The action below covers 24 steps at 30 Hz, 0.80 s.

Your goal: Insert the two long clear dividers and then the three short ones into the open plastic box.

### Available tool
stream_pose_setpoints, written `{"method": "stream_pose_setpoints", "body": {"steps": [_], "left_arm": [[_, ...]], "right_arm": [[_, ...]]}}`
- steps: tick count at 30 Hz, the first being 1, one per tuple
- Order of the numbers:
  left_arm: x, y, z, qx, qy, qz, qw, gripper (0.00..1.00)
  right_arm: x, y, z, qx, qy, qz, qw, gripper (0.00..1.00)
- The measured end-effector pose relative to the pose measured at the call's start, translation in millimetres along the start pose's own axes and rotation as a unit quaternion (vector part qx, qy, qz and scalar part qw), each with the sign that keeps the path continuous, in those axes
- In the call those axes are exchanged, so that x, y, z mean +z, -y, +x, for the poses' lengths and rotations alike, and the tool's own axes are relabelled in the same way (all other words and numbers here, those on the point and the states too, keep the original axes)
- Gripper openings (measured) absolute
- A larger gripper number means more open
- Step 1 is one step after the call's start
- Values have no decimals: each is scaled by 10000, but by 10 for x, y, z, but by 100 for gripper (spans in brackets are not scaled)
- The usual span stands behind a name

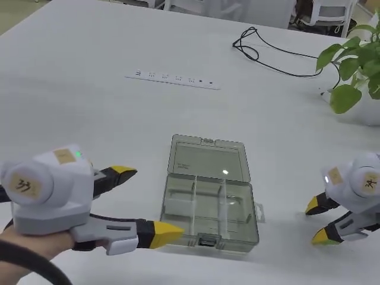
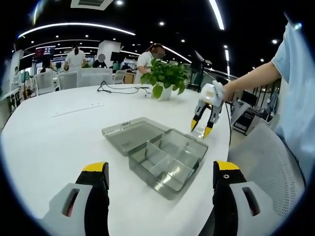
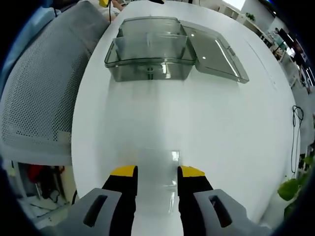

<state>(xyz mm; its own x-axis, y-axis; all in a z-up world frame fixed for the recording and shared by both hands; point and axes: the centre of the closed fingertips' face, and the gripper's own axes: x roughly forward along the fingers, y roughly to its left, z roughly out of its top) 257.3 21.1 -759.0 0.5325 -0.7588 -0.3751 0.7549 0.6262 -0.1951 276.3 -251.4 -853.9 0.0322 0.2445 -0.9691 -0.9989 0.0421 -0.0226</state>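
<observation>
The step in hand, as I judge it, is picking up a short piece for the smoky clear plastic box (image 1: 237,234), which sits with its lid laid open in the middle of the white table (image 1: 89,107). To do it well I should bring my right gripper (image 1: 317,221) down low, catch the piece by its edge rather than press on its face, and close gently, since thin clear plastic slips and is hard to see. In the right gripper view a faint clear flat piece (image 3: 165,164), which I take for a short divider, lies on the table just beyond my right fingers, which stand a little apart and hold nothing. The box is well apart to their left. My left gripper (image 1: 149,202) hovers just left of the box, fingers spread wide and empty. Clear partitions stand inside the box; I cannot count them.
</observation>
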Motion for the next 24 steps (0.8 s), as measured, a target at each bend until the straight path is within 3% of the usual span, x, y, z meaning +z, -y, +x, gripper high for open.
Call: {"method": "stream_pose_setpoints", "body": {"steps": [10,13,18,24], "left_arm": [[18,-5,4,20,19,-53,10000,88],[13,-32,0,70,46,-160,9998,87],[-13,-32,8,91,-14,-192,9998,86],[-22,6,54,15,-52,-262,9996,85]], "right_arm": [[25,-27,-3,-10,23,141,9999,32],[54,4,-47,-163,14,196,9997,32],[170,50,-126,-352,219,300,9987,32],[407,102,-269,-680,506,218,9962,32]]}}
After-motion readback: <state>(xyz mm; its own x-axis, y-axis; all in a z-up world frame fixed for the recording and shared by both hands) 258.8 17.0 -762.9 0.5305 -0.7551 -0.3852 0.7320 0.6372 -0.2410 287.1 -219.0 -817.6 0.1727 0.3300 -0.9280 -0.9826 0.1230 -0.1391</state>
